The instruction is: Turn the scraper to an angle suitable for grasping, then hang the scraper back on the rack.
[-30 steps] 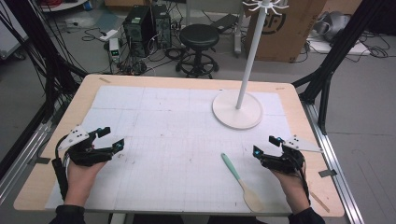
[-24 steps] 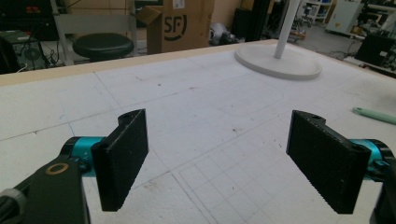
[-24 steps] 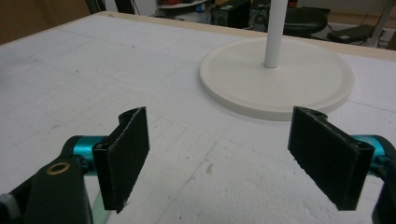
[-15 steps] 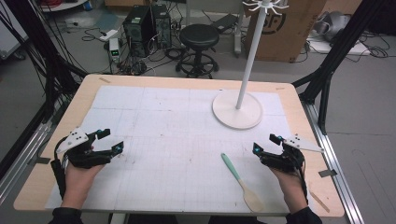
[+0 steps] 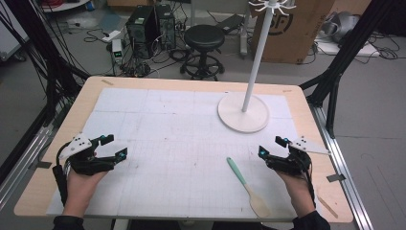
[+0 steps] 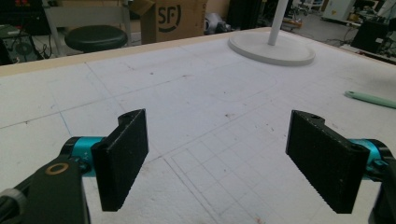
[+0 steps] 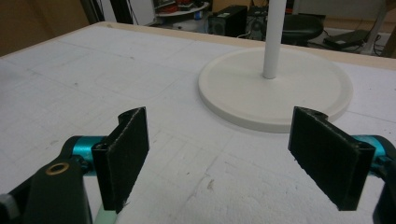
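Note:
A spatula with a mint-green handle and a wooden blade lies flat on the white mat near the front right. Its handle tip shows in the left gripper view, and a bit of green sits at the bottom of the right gripper view. My right gripper is open, just right of the spatula, with nothing between its jaws. My left gripper is open over the front left of the mat, also holding nothing.
A white stand with a round base and a thin pole rises at the back right of the mat. The table's wooden edge frames the mat. A stool and boxes sit on the floor beyond.
Both hands have shifted slightly; the left gripper has drifted a little toward the front. The spatula has not moved.

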`<control>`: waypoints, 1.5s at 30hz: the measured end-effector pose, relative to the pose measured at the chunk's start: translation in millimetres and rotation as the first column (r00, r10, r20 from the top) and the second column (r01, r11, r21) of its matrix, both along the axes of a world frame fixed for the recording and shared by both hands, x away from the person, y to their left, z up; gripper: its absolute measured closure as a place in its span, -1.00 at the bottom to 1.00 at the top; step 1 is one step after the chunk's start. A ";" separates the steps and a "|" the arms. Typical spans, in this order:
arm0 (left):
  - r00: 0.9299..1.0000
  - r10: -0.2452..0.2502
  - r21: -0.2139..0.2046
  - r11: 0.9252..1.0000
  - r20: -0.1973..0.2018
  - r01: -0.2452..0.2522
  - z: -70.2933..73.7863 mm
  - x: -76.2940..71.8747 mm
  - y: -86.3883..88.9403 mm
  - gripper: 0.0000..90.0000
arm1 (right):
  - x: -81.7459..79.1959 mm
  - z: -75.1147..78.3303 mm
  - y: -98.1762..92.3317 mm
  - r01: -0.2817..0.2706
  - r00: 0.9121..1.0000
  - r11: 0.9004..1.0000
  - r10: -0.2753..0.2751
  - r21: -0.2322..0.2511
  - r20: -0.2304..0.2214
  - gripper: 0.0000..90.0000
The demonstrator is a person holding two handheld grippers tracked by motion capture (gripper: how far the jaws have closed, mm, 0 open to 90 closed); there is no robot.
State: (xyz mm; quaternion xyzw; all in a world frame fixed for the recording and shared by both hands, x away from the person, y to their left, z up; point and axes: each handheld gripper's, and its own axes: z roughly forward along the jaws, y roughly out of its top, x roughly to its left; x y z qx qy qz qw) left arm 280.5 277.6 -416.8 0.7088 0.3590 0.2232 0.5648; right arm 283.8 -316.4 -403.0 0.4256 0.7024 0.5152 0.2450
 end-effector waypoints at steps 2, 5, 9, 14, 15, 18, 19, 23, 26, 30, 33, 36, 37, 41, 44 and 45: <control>1.000 -0.002 -0.005 1.000 0.003 0.002 0.0 -1.9 0.9 -0.52 | 0.4 -0.1 0.2 0.000 1.000 1.000 0.000 0.003 0.000 -0.56; 1.000 0.006 -0.010 1.000 0.004 -0.006 -0.4 -3.7 3.9 -0.52 | 2.2 -1.3 1.6 0.000 1.000 1.000 0.000 -0.005 -0.003 -0.56; 1.000 0.021 -0.013 1.000 -0.002 -0.021 -2.0 -1.5 7.1 -0.52 | 1.7 -1.3 4.4 -0.015 1.000 1.000 0.015 -0.019 0.003 -0.56; 1.000 0.025 -0.012 1.000 -0.003 -0.025 -2.5 -0.1 7.1 -0.52 | 0.5 -0.5 4.6 -0.029 1.000 1.000 0.029 -0.011 0.002 -0.56; 1.000 0.025 -0.012 1.000 -0.003 -0.025 -2.3 -0.6 7.1 -0.52 | 0.0 0.1 5.2 -0.029 1.000 1.000 0.029 -0.006 -0.003 -0.56; 1.000 0.028 -0.020 0.999 0.006 -0.028 -1.2 -1.7 7.3 -0.52 | -5.9 5.0 9.6 -0.044 0.999 0.999 0.044 -0.013 0.002 -0.55; 1.000 0.028 -0.021 0.999 0.007 -0.028 -0.9 -1.4 7.5 -0.52 | -5.9 5.0 9.6 -0.044 0.999 0.999 0.044 -0.013 0.002 -0.55; 0.999 0.032 -0.024 0.999 0.009 -0.031 -0.8 0.5 6.7 -0.52 | -19.5 12.1 19.0 -0.074 0.997 0.996 0.073 -0.040 -0.018 -0.48; 1.000 0.028 -0.010 1.000 0.011 -0.028 -0.5 0.9 5.4 -0.52 | -26.8 9.3 22.8 -0.092 0.994 0.994 0.089 -0.051 -0.057 -0.43; 0.999 0.030 -0.011 1.000 0.016 -0.029 0.6 1.1 5.1 -0.52 | -33.6 4.1 26.3 -0.104 0.990 0.992 0.096 -0.072 -0.106 -0.38; 0.999 0.034 -0.020 0.999 0.020 -0.034 1.4 2.8 3.3 -0.52 | -44.5 -4.8 33.7 -0.132 0.977 0.987 0.113 -0.092 -0.182 -0.33; 0.999 0.037 -0.024 0.999 0.023 -0.036 2.3 5.9 1.4 -0.52 | -48.6 -9.5 38.6 -0.144 0.970 0.985 0.120 -0.100 -0.210 -0.27; 0.999 0.038 -0.028 0.999 0.026 -0.037 2.5 6.7 0.2 -0.52 | -50.1 -11.4 40.6 -0.155 0.968 0.981 0.128 -0.113 -0.217 -0.24; 0.999 0.034 -0.024 0.999 0.031 -0.033 3.5 8.7 -2.4 -0.52 | -53.9 -18.6 47.3 -0.170 0.959 0.973 0.128 -0.153 -0.253 -0.15; 0.999 0.034 -0.026 0.999 0.032 -0.033 3.3 10.2 -2.5 -0.52 | -56.8 -24.8 51.3 -0.177 0.950 0.967 0.120 -0.182 -0.288 -0.08; 0.999 0.037 -0.031 0.999 0.033 -0.036 3.2 10.5 -2.5 -0.52 | -57.7 -26.2 52.4 -0.180 0.948 0.965 0.119 -0.190 -0.294 -0.07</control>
